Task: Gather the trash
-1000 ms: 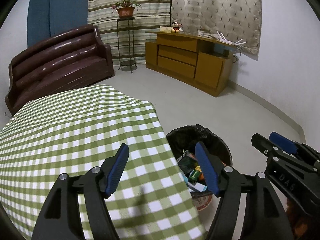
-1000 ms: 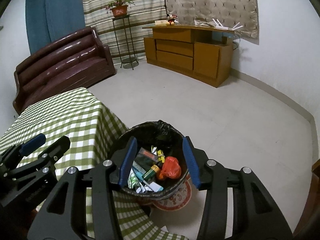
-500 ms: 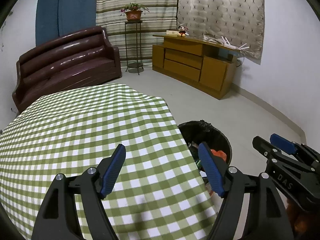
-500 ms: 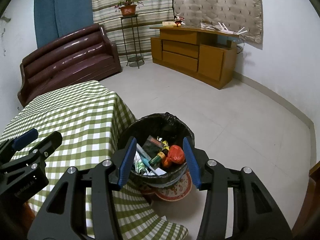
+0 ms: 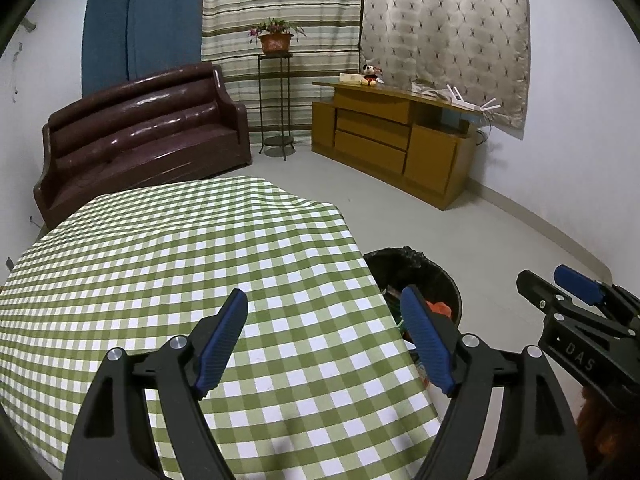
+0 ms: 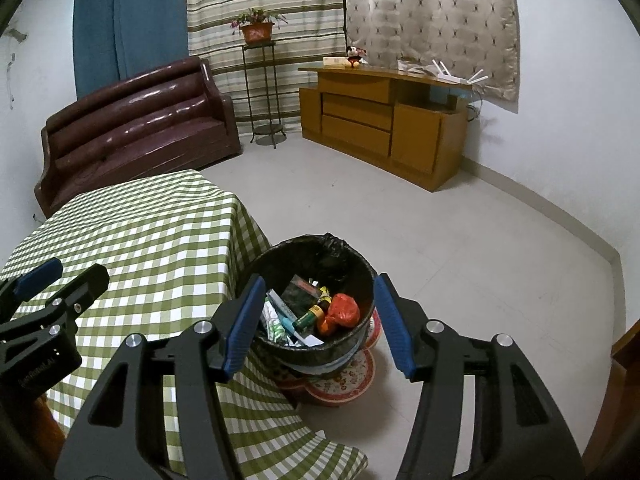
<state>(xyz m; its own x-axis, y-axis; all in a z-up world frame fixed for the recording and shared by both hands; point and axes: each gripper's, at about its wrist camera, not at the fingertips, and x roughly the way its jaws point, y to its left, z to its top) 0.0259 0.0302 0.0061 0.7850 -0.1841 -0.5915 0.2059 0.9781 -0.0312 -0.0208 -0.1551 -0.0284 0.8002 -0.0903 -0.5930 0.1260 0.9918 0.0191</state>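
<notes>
Both grippers have drawn back and a little upward since a second ago, so the bin now sits farther off in each view and more of the checked cloth shows under the left one. On the left gripper (image 5: pixel 324 336) the jaws stand wide and are opening, with nothing between them, only the green-and-white cloth of the desk (image 5: pixel 160 264) below. On the right gripper (image 6: pixel 316 320) the jaws are at a middling spread and opening too, empty, framing the bin (image 6: pixel 280 258) from above without touching it. That bin, lined with a black bag, stands on the floor just beside the desk's corner, on a red patterned mat (image 6: pixel 340 384) (only its edge shows). The trash lies inside it: an orange bag (image 6: pixel 342 308), a small green and yellow bottle (image 6: pixel 310 314), a dark packet (image 6: pixel 298 294) and some white and pale blue wrappers, too jumbled to tell apart. From the left view the bin (image 5: pixel 440 276) is half hidden behind the desk edge and the right gripper (image 5: pixel 576 284) reaches in from the right side. Farther out, a dark brown sofa (image 6: pixel 136 120) stands against the wall, next to a thin metal stand with a potted plant (image 6: pixel 256 28), and a wooden cabinet (image 6: pixel 380 124) with a small soft toy (image 6: pixel 354 54) on top sits before the curtains.
</notes>
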